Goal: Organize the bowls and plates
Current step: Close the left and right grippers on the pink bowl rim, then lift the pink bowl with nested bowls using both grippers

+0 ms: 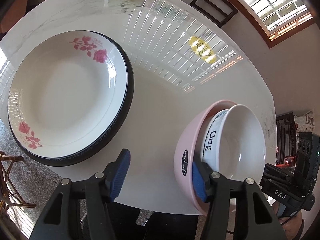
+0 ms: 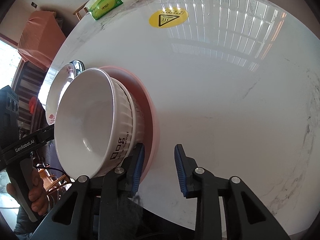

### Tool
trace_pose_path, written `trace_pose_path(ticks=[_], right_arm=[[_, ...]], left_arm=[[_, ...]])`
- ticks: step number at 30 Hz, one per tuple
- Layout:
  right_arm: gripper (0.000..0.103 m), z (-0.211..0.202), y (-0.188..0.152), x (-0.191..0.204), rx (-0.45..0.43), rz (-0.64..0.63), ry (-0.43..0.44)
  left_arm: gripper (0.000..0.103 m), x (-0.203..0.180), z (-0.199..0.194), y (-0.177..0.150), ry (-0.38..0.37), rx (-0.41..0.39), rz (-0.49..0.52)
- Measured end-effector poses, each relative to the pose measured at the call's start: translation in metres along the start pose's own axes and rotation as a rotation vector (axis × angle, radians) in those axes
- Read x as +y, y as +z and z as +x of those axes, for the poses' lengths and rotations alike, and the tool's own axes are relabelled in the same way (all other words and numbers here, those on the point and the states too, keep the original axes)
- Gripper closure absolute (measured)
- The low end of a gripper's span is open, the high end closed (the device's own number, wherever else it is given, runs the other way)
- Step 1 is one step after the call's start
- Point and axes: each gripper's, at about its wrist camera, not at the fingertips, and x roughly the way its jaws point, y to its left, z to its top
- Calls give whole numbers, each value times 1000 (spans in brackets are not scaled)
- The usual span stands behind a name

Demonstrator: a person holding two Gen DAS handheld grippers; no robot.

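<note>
Logging layout, largest first. White surface (image 1: 160, 104) is carrying two stacks, well apart. Flower plate (image 1: 66, 100) is sitting on a black plate (image 1: 129, 92) at the left; this pair is looking finished. Pink bowl (image 1: 186, 146) is standing near the surface's front edge, with white bowls (image 1: 240, 140) nesting inside it, slightly askew rather than seated flush.

Left claw (image 1: 160, 158) is standing open with nothing between its pads; its right finger is lying against the pink bowl's outer wall, though firm contact cannot be confirmed. Right claw (image 2: 159, 147) is also standing open, its left finger just beside the bowls' rims and the pink rim edging into the gap, not pinched.

Judgement on handling: all pieces are looking like glazed ceramic, so stiff, fairly heavy, slippery and chip-prone. Rims are offering the only thin edge a claw can span; taking one wall, one pad inside and one outside, is seeming best. The nested white bowls are likely to slide or clink if the pink one is being tipped.
</note>
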Motion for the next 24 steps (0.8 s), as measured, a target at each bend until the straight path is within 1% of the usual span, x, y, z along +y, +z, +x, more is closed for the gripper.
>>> trace_pose_path(ticks=[1, 2, 3, 5, 6, 7, 10, 18, 24], right_arm=[[85, -1, 0, 4, -7, -22, -6], [89, -2, 1, 8, -14, -42, -12], [89, -2, 1, 11, -20, -58, -31], [89, -2, 2, 14, -23, -72, -38], [89, -2, 2, 13, -21, -74, -36], [89, -2, 2, 13, -20, -75, -33], [89, -4, -1, 11, -28, -84, -22], [89, -5, -4, 11, -38, -70, 5], [89, -6, -7, 14, -44, -51, 16]], left_arm=[[53, -1, 0, 0, -16, 4, 4], [65, -2, -1, 1, -40, 10, 7], [78, -4, -1, 0, -65, 19, 6], [92, -13, -4, -1, -75, 16, 33], [93, -18, -5, -2, -51, 6, 55], [93, -19, -5, -3, -44, -1, 57], [93, -16, -6, -4, -63, -3, 30], [94, -18, -10, -10, -52, -21, 29], [95, -19, -9, -10, -52, -17, 18]])
